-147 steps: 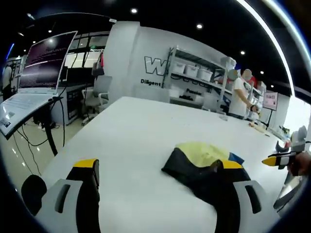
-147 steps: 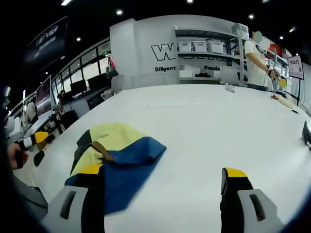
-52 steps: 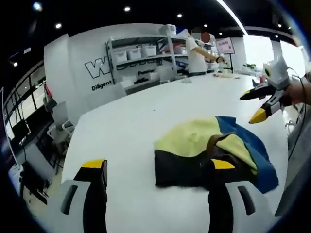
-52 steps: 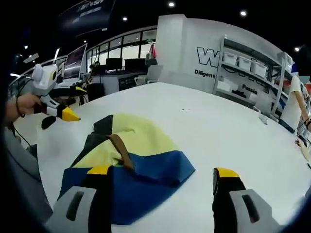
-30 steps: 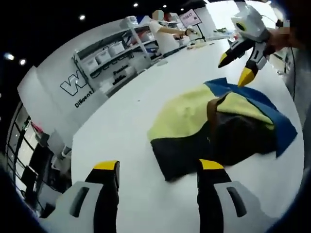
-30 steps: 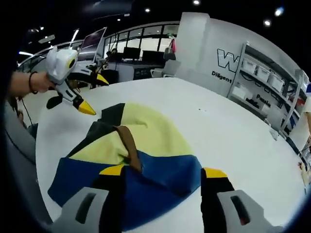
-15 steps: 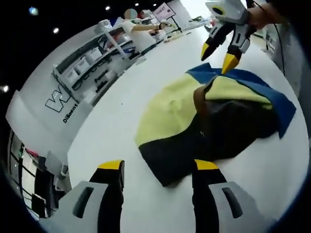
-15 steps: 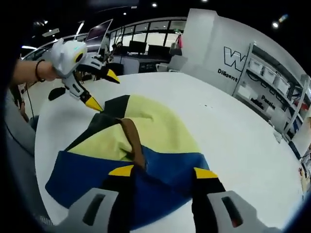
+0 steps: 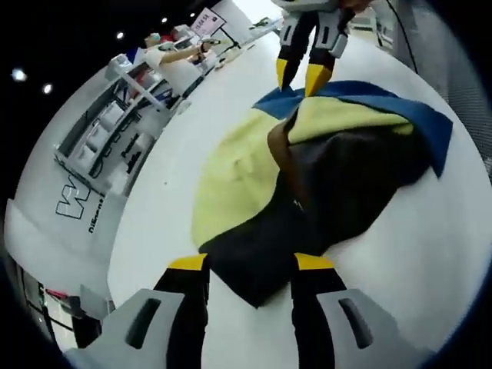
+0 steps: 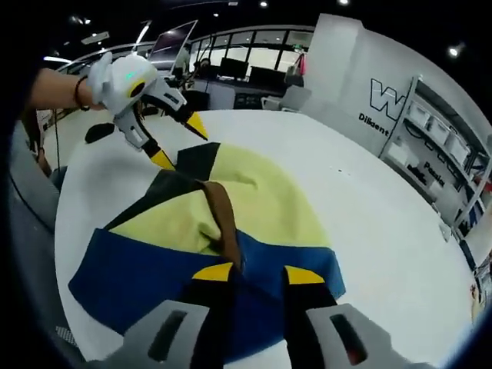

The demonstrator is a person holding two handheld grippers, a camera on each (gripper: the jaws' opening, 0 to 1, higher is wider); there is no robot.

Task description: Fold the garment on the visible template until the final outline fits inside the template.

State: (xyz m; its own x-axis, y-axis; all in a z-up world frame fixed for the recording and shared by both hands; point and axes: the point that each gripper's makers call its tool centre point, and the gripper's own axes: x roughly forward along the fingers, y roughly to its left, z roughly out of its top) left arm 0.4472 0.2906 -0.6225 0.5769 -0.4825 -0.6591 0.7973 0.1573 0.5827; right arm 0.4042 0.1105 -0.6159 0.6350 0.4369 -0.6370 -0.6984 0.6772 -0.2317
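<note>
The left tool [image 9: 250,263] hangs low over the near black corner of the garment, its two yellow-tipped black jaws spread apart with the cloth edge running between them; nothing is pinched yet. I judge it is lined up there to take that corner for a fold. The right tool [image 10: 257,273] sits at the opposite side, over the blue panel, its jaws drawn fairly near each other but with a gap between the tips and cloth lying under them; it looks released, though whether the tips already touch the fabric I cannot tell. The two tools face each other across the cloth, which suits lifting two edges at once.

Between them lies the soft colour-blocked garment [image 10: 231,215], a rumpled heap of pale yellow, deep blue and black panels with a brown strip [image 10: 224,215] curling through its middle. The fabric looks thin and limp, bunched in loose ridges rather than lying flat. It rests on the smooth white worktop [image 10: 384,223]. I can make out no template outline around it, so how well the shape fits cannot be judged; the folding seems unfinished.
</note>
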